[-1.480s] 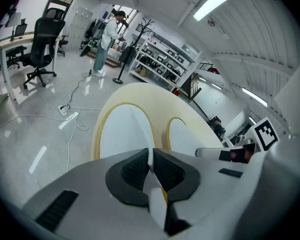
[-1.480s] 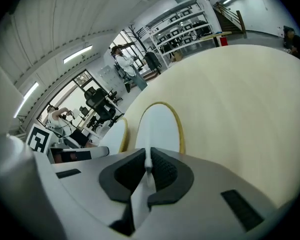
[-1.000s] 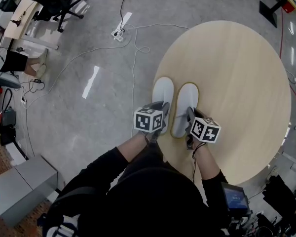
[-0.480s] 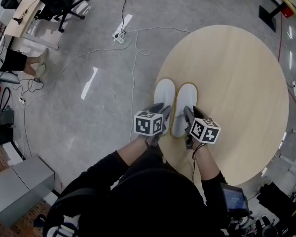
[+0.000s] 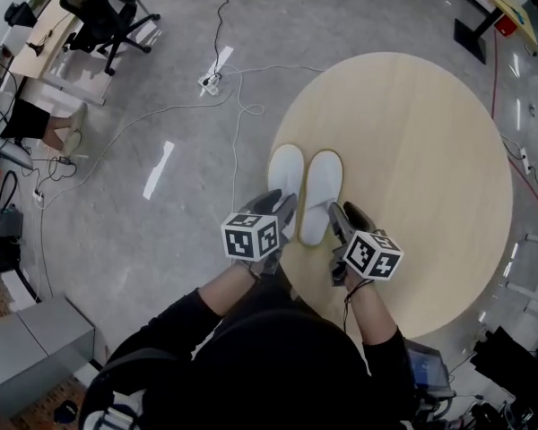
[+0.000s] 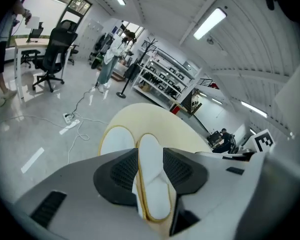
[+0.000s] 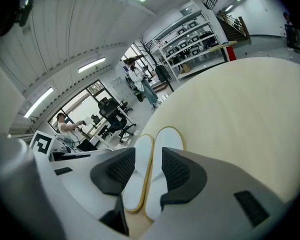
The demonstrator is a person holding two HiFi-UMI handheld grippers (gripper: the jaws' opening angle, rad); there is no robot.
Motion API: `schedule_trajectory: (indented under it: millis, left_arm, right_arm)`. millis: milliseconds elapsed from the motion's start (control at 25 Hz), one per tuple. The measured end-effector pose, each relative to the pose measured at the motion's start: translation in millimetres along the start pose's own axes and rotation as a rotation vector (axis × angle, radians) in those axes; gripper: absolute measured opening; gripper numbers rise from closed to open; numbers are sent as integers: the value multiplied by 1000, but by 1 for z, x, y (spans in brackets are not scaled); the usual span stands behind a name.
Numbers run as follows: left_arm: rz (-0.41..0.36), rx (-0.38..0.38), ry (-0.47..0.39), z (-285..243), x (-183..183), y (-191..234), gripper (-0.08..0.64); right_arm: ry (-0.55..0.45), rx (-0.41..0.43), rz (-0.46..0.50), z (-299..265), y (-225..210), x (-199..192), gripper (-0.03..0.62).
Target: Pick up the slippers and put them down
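Two white slippers with yellow trim lie side by side near the left edge of the round wooden table (image 5: 412,133): the left slipper (image 5: 285,177) and the right slipper (image 5: 321,191). My left gripper (image 5: 282,211) hovers just behind the left slipper's heel and my right gripper (image 5: 339,220) behind the right one's. Both jaws are opening, and the pads touch nothing. In the left gripper view one slipper (image 6: 151,156) shows through the gap of the left gripper (image 6: 151,171). In the right gripper view the pair (image 7: 166,140) lies beyond the right gripper (image 7: 147,173).
The table's near edge is right under my hands. On the grey floor to the left lie white cables (image 5: 238,106) and a power strip (image 5: 210,81). An office chair (image 5: 103,7) stands far left and a grey cabinet (image 5: 27,348) at lower left. A person (image 6: 109,59) stands by shelves.
Both grippers have risen and drawn back from the slipper heels, and their jaws have spread apart. The slippers stay flat on the table.
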State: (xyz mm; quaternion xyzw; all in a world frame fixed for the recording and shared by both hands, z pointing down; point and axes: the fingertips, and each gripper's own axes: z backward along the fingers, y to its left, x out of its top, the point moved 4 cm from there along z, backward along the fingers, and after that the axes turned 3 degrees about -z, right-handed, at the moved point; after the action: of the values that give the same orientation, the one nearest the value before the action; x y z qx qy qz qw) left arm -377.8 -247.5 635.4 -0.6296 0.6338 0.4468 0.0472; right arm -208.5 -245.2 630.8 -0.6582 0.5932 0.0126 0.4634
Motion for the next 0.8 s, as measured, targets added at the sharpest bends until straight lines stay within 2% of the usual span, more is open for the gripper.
schedule_trajectory:
  millis: [40,80,120,200,280,400,640,800]
  left_arm:
    - [-30,-10,-17,6,1,-13,164]
    - [-62,-21,-33,13,1,-28,164]
    - [-90,-35,-51,20,2,-42,164]
    - [-109,-72,-83,35,2,-68,164]
    - [-88,-115,-107,49,-2,-91,164]
    - [-69,-166,-120,63,-19,-128,163]
    - [-76,-239,-93,95,-59,-190,158]
    - [-96,-253,-76,116,-87,-214,155]
  right_arm:
    - [-5,22,-7,11,4,-1,171]
    - [-13,47,-5,23,8,-3,127]
    - [-23,76,9,35,14,-5,57]
    - [-45,133,70,58,28,-11,20]
    - [-58,173,125,79,41,-19,15]
    - [-77,202,159,113,44,-30,15]
    - [-161,175,206,185,31,-41,15]
    - [-245,175,227,229,30,-52,15]
